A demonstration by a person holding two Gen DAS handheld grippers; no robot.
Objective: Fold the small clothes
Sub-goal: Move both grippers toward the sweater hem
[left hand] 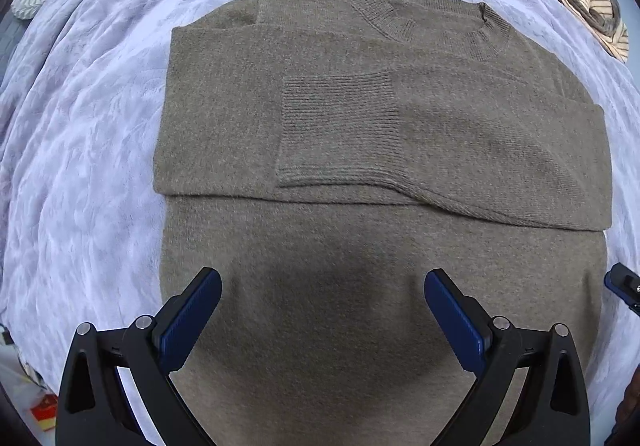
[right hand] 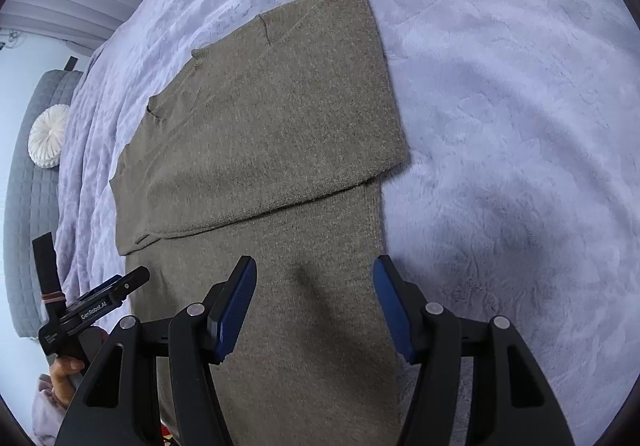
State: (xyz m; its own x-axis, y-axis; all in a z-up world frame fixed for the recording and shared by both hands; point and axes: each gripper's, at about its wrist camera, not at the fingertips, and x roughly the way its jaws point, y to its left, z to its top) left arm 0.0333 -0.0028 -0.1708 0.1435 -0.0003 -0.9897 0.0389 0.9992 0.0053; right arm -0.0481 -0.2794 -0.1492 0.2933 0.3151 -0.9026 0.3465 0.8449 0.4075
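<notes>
Olive-brown knit sweater [left hand: 360, 133] lying flat on a lavender bedspread [left hand: 80, 125], both sleeves folded across the chest (ribbed cuff [left hand: 340, 125] uppermost). Left tool [left hand: 322, 320] and right tool [right hand: 315, 310] hover over the lower body panel, jaws spread, grasping nothing.

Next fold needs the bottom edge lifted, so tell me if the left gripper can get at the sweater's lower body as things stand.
Probably yes. The left gripper hangs open right over the sweater, whose lower body lies flat with nothing on it; the folded sleeves sit farther up. The hem itself is out of view.
</notes>
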